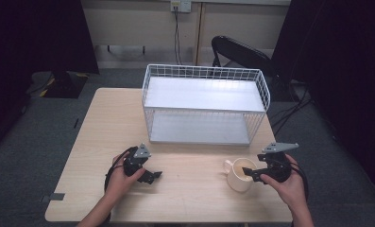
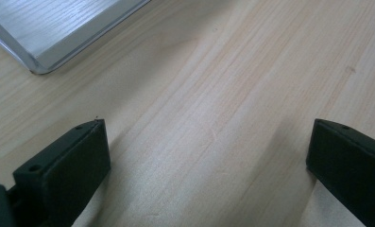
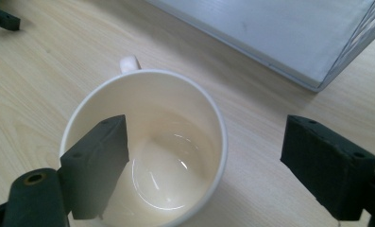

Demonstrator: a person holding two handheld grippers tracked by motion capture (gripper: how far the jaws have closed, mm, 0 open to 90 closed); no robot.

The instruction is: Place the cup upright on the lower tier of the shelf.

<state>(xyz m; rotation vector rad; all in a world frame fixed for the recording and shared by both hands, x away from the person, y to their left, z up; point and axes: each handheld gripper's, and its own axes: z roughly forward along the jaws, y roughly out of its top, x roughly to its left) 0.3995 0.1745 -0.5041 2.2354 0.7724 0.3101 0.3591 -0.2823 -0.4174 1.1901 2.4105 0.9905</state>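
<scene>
Right gripper view, fingers (image 3: 98,170) wide, straddling mug (image 3: 175,142) rim

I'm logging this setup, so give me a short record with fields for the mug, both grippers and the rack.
mug: cream mug, upright, empty, on the wooden table, handle pointing away from the right gripper
right gripper: open, one jaw inside the mug, the other outside its wall
left gripper: open over bare table, holding nothing
rack: white wire rack, two shelves, both empty, behind the mug
</scene>
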